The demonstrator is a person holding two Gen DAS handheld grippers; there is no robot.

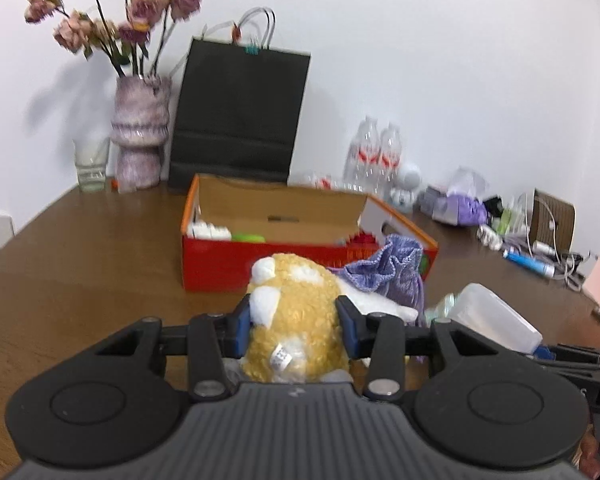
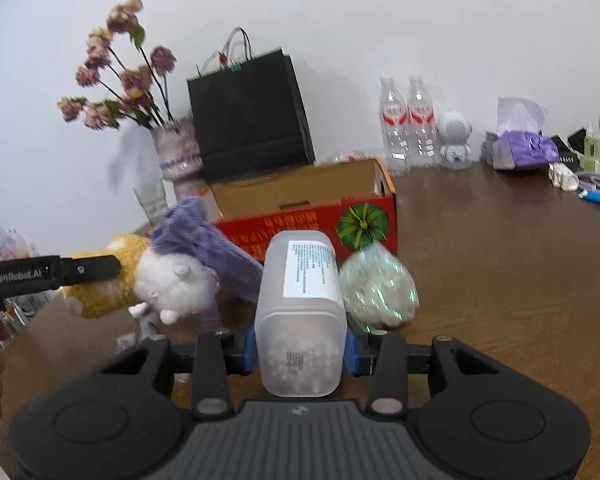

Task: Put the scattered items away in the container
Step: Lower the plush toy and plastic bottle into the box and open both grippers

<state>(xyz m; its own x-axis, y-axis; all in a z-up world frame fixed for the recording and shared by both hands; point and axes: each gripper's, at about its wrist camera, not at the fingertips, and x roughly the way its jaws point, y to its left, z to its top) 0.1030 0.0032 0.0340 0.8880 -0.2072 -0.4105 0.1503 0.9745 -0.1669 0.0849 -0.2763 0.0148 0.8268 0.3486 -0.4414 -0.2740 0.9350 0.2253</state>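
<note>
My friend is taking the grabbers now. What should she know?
Left gripper: shut on the yellow plush toy.
Right gripper: shut on the frosted plastic bottle.
The red box stands open behind them, with some small things already inside.
Still on the table in front of the box: the purple pouch and the shiny bag.
Left to do: drop the toy and the bottle in the box, then fetch the pouch and the bag.
</note>
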